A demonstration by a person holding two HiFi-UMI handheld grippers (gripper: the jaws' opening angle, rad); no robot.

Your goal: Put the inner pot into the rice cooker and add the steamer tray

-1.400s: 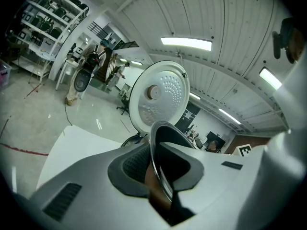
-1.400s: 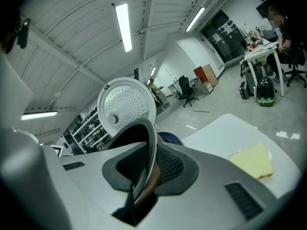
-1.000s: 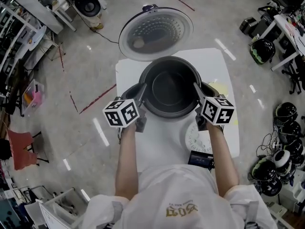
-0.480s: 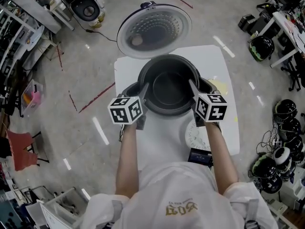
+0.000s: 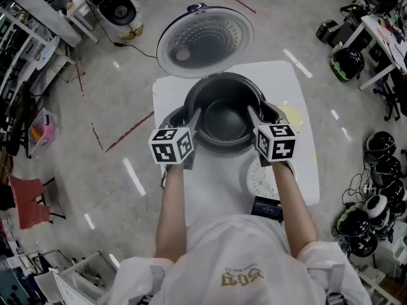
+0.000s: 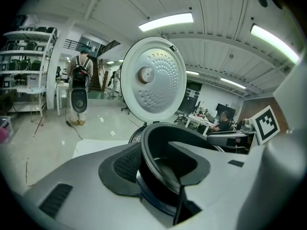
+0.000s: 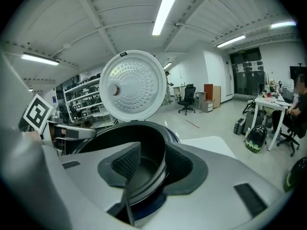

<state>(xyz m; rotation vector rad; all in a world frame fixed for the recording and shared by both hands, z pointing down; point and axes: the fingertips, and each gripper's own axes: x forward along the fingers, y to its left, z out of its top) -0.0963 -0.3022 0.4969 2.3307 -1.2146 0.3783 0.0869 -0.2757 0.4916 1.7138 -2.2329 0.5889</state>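
Note:
The dark inner pot (image 5: 224, 121) sits down inside the rice cooker (image 5: 191, 97), whose round lid (image 5: 205, 40) stands open behind it. My left gripper (image 5: 193, 121) straddles the pot's left rim (image 6: 158, 143). Its jaws are opening, and the inner one stands clear of the wall. My right gripper (image 5: 255, 118) straddles the right rim (image 7: 160, 176) in the same way, also opening, with a gap at its inner pad (image 7: 125, 161). A white perforated steamer tray (image 5: 257, 184) lies on the table under my right wrist, partly hidden.
The cooker stands on a small white table (image 5: 210, 189) with bare floor all round. A small dark device (image 5: 267, 210) lies at the table's near edge. Shelves and gear line the left side, and helmets and a desk the right. A person stands far off in the left gripper view.
The pot has sunk lower into the cooker. Both pairs of jaws have spread away from its rim, and both grippers have rolled slightly.

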